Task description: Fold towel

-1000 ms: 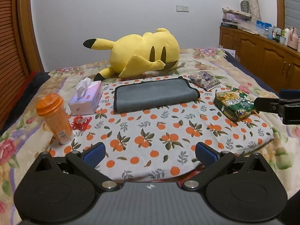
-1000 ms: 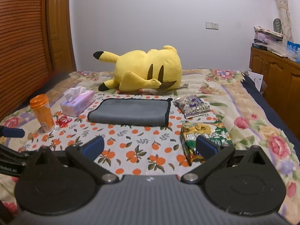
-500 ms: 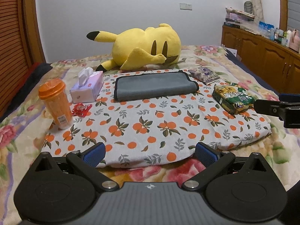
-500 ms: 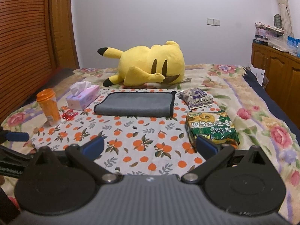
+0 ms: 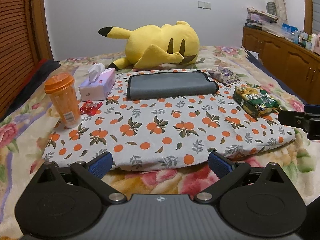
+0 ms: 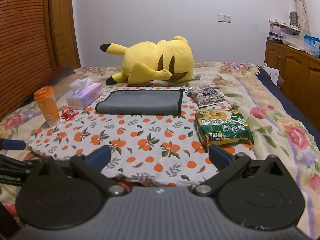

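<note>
A grey towel (image 5: 170, 85) with a black hem lies folded flat at the far side of an orange-print cloth (image 5: 160, 130) on the bed; it also shows in the right wrist view (image 6: 140, 102). My left gripper (image 5: 160, 163) is open and empty, at the cloth's near edge, well short of the towel. My right gripper (image 6: 160, 157) is open and empty, over the cloth's near right part. The right gripper's fingers (image 5: 296, 118) show at the right edge of the left wrist view.
A yellow plush toy (image 5: 160, 44) lies behind the towel. A tissue box (image 5: 98, 85), an orange cup (image 5: 63, 100) and a red wrapper (image 5: 91, 107) stand left. A green snack bag (image 6: 222, 127) and a purple packet (image 6: 207, 96) lie right. Wooden cabinets (image 5: 284, 56) line the right wall.
Both grippers have drawn back from the towel toward the near edge of the cloth. The towel has not moved.
</note>
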Available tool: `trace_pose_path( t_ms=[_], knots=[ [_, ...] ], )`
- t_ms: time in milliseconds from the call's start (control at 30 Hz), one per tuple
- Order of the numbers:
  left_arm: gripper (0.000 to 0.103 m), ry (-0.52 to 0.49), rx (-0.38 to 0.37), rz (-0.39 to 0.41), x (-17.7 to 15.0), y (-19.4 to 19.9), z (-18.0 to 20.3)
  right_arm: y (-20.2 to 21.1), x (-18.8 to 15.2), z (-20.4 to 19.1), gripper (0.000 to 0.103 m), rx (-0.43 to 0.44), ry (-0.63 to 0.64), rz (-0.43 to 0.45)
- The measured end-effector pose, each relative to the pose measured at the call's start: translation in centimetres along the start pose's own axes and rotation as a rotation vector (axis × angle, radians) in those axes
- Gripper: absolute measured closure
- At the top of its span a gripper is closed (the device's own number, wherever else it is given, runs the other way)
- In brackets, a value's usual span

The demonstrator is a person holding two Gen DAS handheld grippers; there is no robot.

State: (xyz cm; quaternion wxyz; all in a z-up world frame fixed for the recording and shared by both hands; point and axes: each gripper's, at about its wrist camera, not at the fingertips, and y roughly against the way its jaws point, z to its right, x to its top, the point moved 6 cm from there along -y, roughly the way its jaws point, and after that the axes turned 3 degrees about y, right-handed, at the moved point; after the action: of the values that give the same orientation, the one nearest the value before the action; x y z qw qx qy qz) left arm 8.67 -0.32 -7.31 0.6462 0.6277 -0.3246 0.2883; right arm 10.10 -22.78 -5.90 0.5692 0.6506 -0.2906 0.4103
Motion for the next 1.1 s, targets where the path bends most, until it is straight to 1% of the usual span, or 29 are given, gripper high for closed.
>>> trace_pose_path(
  t_ms=[367, 833, 1100],
  knots=[
    [0.0, -0.008, 0.019, 0.12, 0.7, 2.0, 0.0, 0.8, 0.4, 0.4, 0.0, -0.014, -0.015, 0.064],
    [0.0, -0.024, 0.022, 0.187, 0.9, 3.1, 0.1, 1.4, 0.6, 1.0, 0.0, -0.025, -0.034, 0.116],
    [0.0, -0.004, 0.019, 0.22, 1.3, 3.6, -0.2, 1.9, 0.8, 1.0, 0.0, -0.029, -0.026, 0.15]
  ],
)
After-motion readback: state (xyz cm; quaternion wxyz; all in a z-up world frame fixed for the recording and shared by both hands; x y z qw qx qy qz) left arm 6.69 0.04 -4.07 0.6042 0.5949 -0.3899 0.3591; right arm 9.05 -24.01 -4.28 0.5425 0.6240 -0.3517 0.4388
